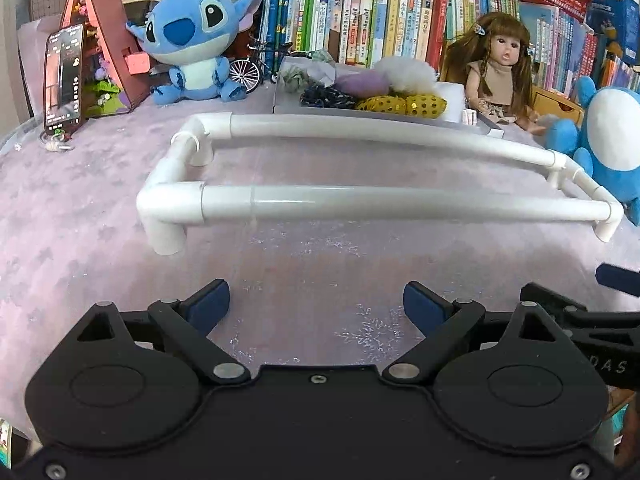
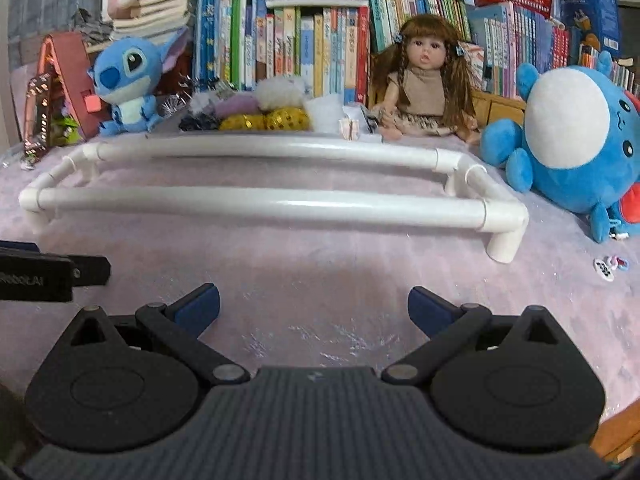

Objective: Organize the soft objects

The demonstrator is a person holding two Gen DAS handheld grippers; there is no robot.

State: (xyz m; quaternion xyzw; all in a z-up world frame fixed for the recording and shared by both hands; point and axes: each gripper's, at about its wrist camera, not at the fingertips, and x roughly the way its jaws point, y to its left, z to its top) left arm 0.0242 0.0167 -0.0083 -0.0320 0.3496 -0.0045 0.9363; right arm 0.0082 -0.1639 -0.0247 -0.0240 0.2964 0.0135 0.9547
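Left claw (image 1: pixel 316 304): jaws spread wide, nothing between them, hovering low over the pink cloth (image 1: pixel 100 208) on the desk. Right claw (image 2: pixel 314 306): same, wide apart and empty, just right of the left one; each shows at the edge of the other's camera.

Just beyond both claws stands a white pipe rack (image 1: pixel 360 200), two long rails on short legs, bare. Looks like the hanging spot, but that's my guess.

Soft items sit on a tray (image 1: pixel 384 118) at the far side, behind the rack: gold sequin piece (image 1: pixel 404 104), white fluffy ball (image 1: pixel 406 74), lilac puff (image 1: pixel 362 82), dark scrunchie-like piece (image 1: pixel 326 98), greenish fabric piece (image 1: pixel 296 78). All touching in one heap.

Handling, my read:
- all light and squashy, no breakage risk
- they'll compress, so the jaws must close well in to hold
- sequins likely slippery; pinch through the bulk, not the surface
- fluffy ball may shed or slip; take it deep at the middle
- heap is tangled, so one pull may drag a neighbour

Around the heap: blue plush (image 1: pixel 188 44) far left, doll (image 1: pixel 500 76) right of the tray, round blue plush (image 2: pixel 572 140) far right, books (image 1: pixel 380 20) behind.
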